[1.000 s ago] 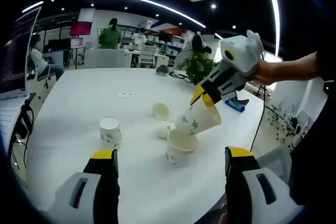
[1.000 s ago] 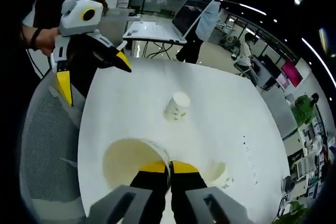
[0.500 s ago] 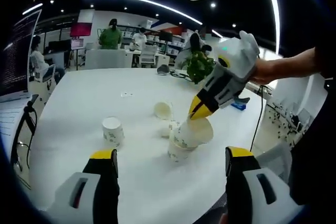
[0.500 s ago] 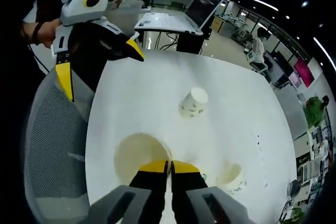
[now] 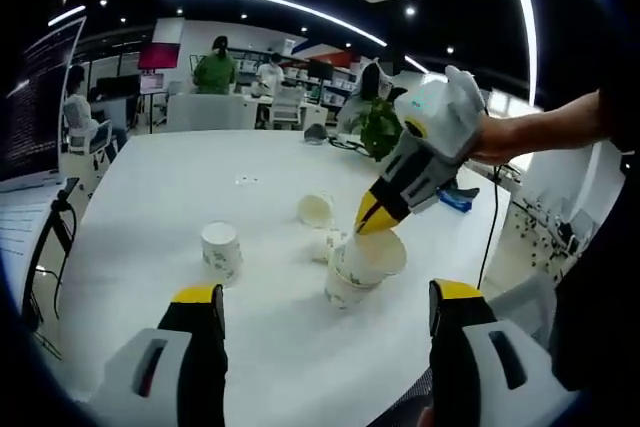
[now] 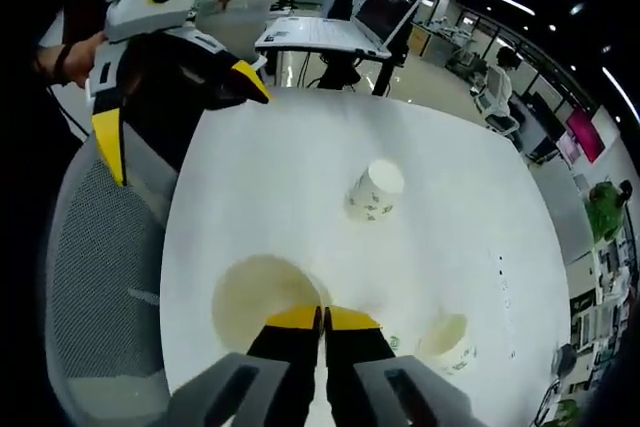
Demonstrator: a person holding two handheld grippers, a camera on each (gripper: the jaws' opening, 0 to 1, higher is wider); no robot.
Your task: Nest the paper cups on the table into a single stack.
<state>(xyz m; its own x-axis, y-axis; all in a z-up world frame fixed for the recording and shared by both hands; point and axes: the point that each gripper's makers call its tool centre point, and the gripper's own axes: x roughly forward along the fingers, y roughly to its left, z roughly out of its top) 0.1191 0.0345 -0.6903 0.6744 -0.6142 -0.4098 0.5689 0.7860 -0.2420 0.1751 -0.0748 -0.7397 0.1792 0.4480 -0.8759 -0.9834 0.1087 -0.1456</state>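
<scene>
A big white table (image 5: 150,207) has paper cups on it. In the left gripper view, the right gripper (image 5: 372,219) comes in from the right side, held by a person's hand (image 5: 500,137). Its yellow tips are pinched tight on the rim of a held cup (image 5: 372,253). That cup sits inside a bottom cup (image 5: 343,288) that stands on the table, so the two are nested. The held cup leans a little. In the right gripper view, the same held cup (image 6: 255,297) shows its open mouth just past the closed yellow tips (image 6: 320,321). An upside-down cup (image 5: 222,250) stands alone on the table, off to the left of the nested pair. A tipped cup (image 5: 316,209) lies on its side farther back, with its mouth showing. The left gripper (image 5: 325,309) hangs above the near table edge with its jaws spread wide and nothing between them. In the right gripper view it (image 6: 180,117) is up in the air over a grey mesh chair (image 6: 95,277).
</scene>
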